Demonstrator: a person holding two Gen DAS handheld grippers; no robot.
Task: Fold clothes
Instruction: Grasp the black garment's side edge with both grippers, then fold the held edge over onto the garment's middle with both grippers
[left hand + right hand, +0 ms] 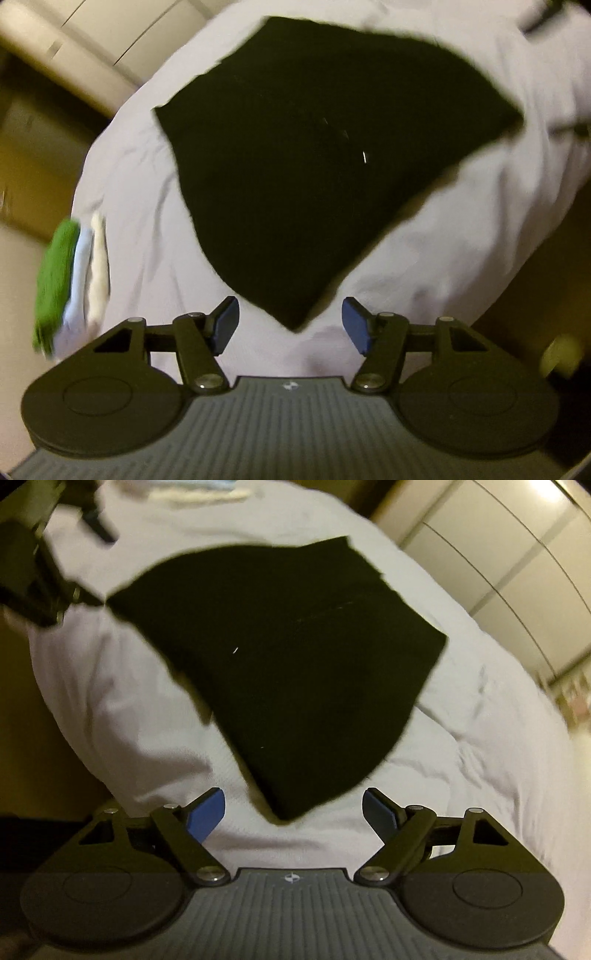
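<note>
Left gripper point(291, 325) and right gripper point(293, 816) both spread, black garment point(314, 166) on white bedding point(140, 206), logo unreadable, perhaps blur.

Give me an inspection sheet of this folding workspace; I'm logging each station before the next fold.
Surface: white bed sheet, wrinkled, covering the bed.
Job's things: black garment lying flat on the sheet, a corner pointing toward each gripper; its type cannot be told.
Clutter: stack of folded clothes, green, light blue and white, at the bed's edge.
Grippers: left gripper open, empty, its fingers either side of the garment's near corner; right gripper open, empty, likewise placed at another corner. Contact with the fabric cannot be told.
Cables: nothing seen.
Surroundings: pale wardrobe doors beside the bed; dim, blurred room.
</note>
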